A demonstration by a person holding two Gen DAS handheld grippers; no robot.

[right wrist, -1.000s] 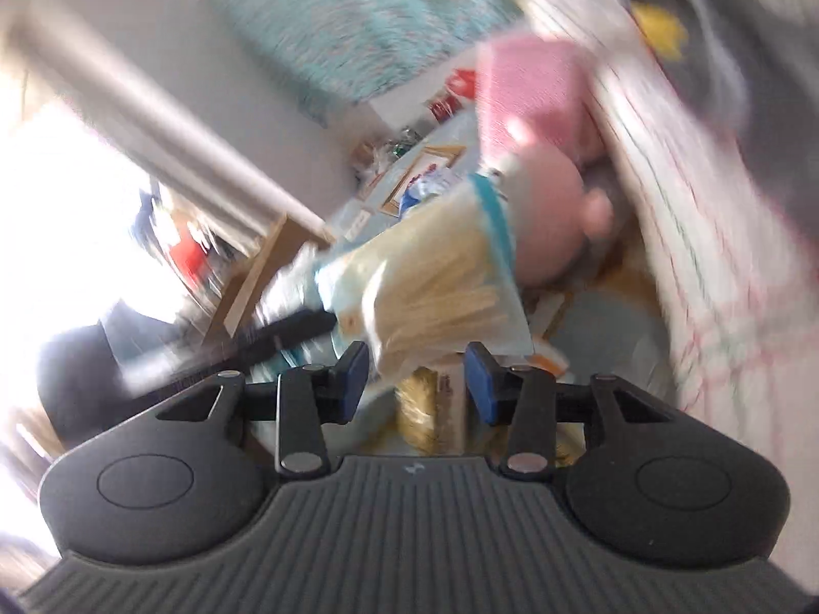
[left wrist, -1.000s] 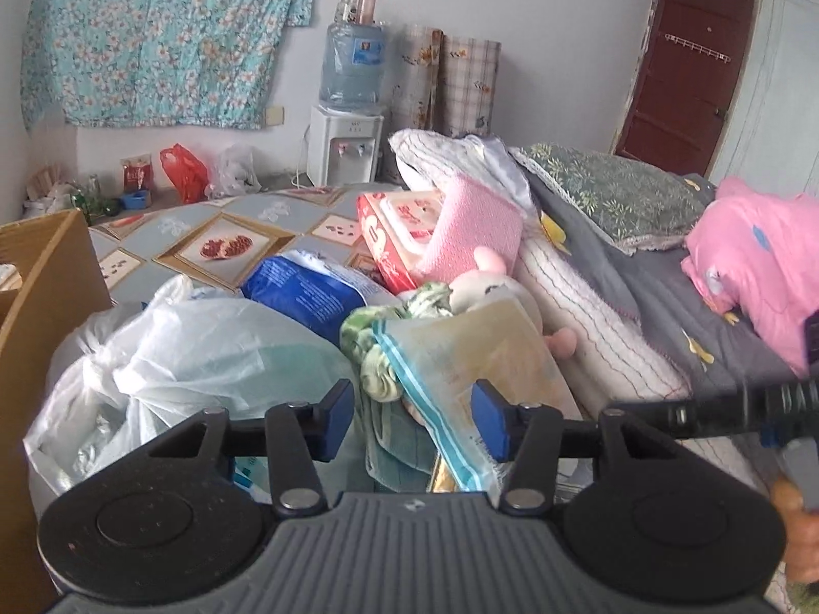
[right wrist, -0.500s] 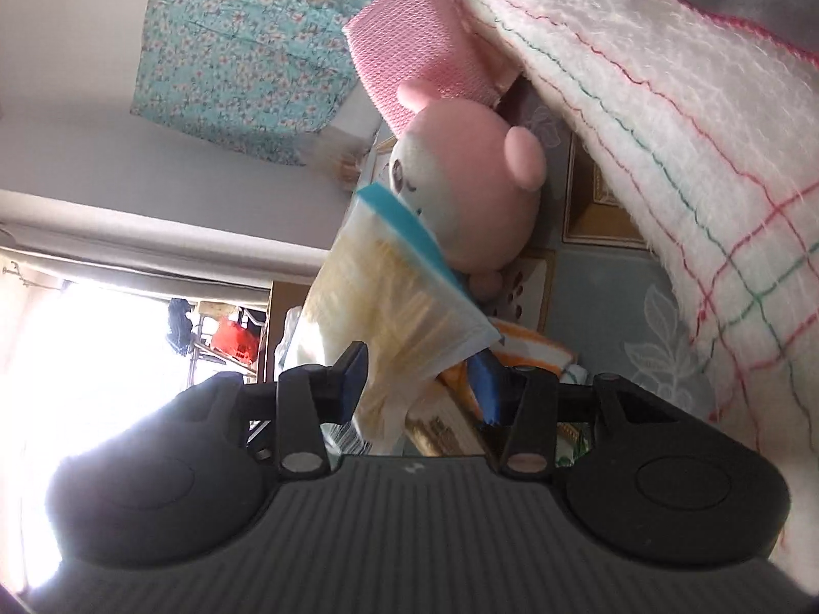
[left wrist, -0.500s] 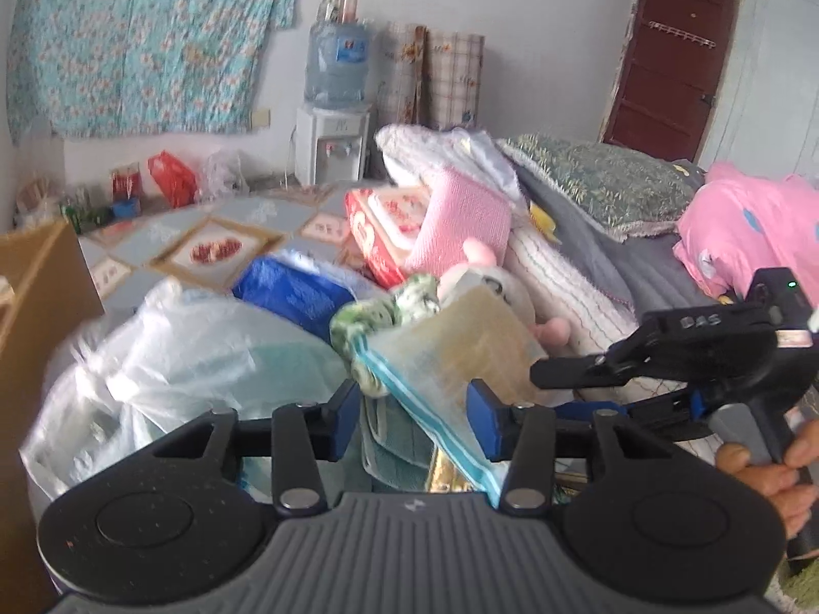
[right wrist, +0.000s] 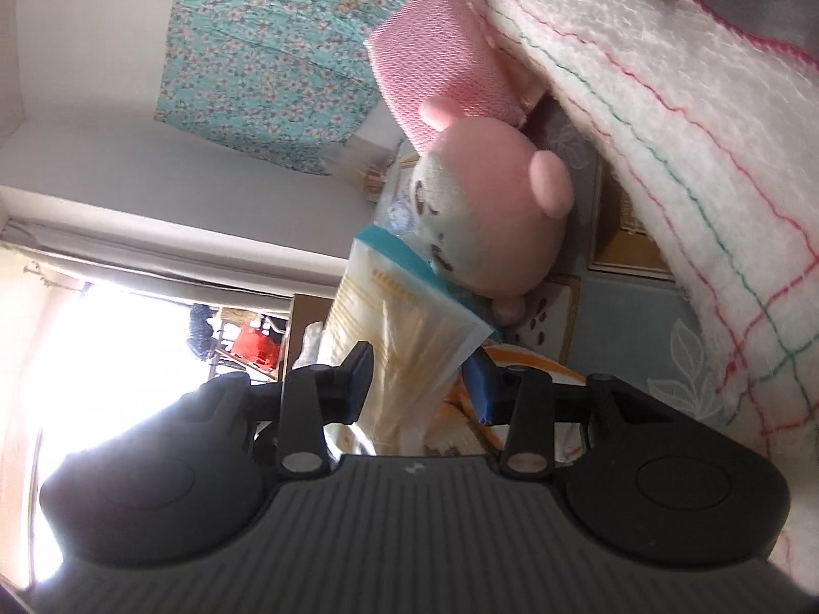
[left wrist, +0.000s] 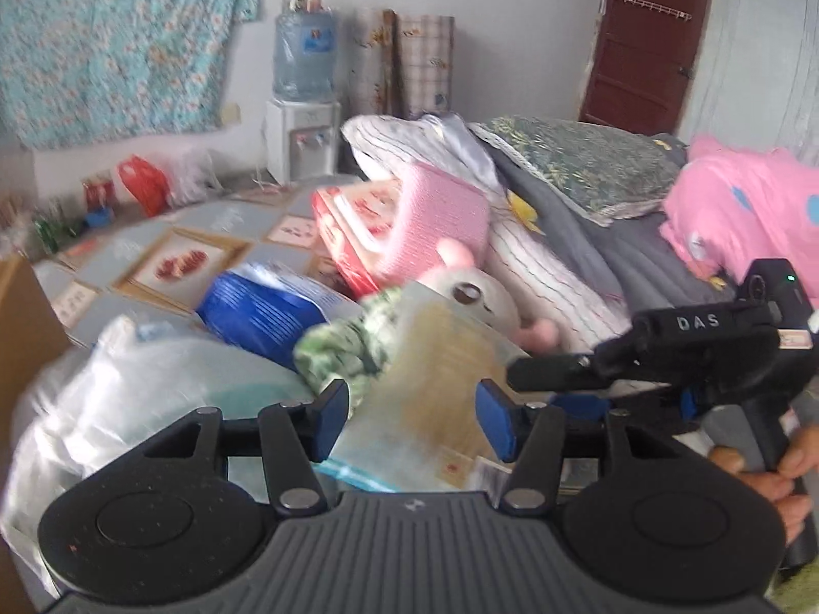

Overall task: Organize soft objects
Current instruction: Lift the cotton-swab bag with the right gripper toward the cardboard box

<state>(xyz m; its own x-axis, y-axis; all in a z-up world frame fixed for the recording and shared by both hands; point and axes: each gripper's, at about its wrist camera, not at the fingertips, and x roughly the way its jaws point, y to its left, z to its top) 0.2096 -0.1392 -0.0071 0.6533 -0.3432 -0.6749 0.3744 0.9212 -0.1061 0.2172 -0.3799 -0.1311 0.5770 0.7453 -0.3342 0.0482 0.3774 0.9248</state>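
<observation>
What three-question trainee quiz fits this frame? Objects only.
1. True or false: in the right wrist view, the pink plush toy with the pale face shows just behind the clear plastic zip bag with the blue seal strip.
2. What stands on top of the white water dispenser? A) a large blue-tinted water bottle B) a red plastic bag C) a pink cushion
3. Fill in: the crumpled patterned cloth left of the zip bag in the left wrist view is white and ____.

Key: 1 true; 2 A; 3 green.
</observation>
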